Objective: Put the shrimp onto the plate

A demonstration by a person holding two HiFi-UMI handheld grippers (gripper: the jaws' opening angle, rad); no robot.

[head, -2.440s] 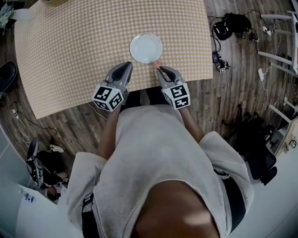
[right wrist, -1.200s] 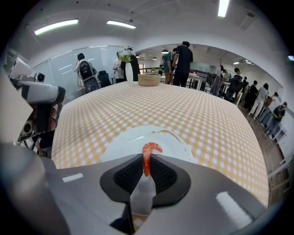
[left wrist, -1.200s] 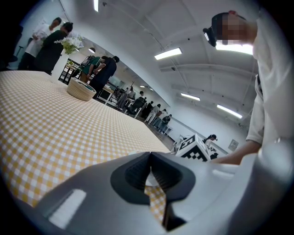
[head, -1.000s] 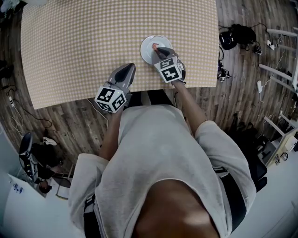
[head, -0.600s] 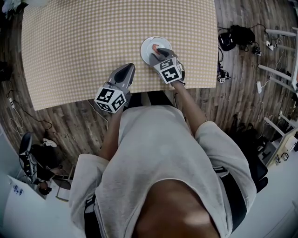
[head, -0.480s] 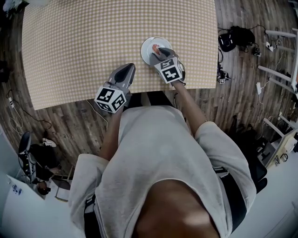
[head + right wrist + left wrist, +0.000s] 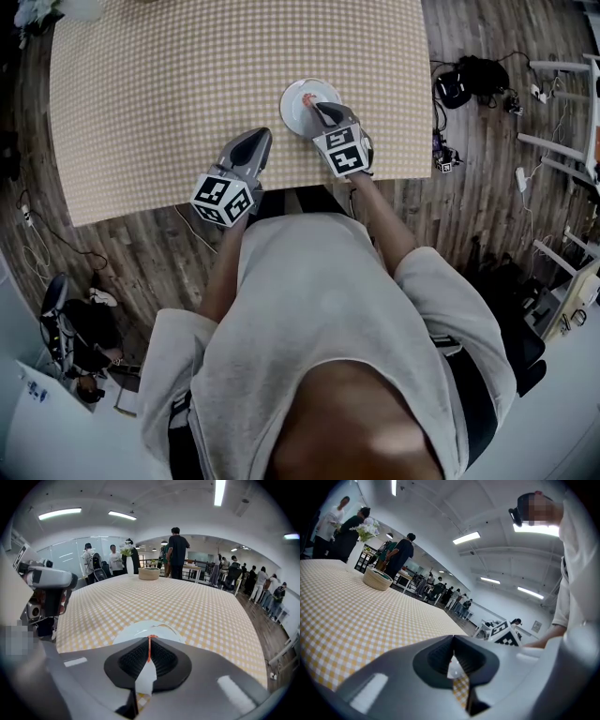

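Note:
A white plate stands on the checked table near its front edge. The pink shrimp lies on it, just beyond the tips of my right gripper. In the right gripper view the jaws are closing and almost together; only a thin orange sliver of the shrimp shows through the slit, above the plate. Nothing is pressed between the pads. My left gripper rests shut and empty over the table's front edge, left of the plate; its tips meet.
At the table's far end stand a woven basket and a vase of flowers. Several people stand beyond the table. Cables and gear lie on the wooden floor to the right. The table's front edge runs right under both grippers.
My right gripper carried the shrimp from the plate's near rim over the plate, and has now drawn back a little toward me. The shrimp stays on the plate. The left gripper has not moved.

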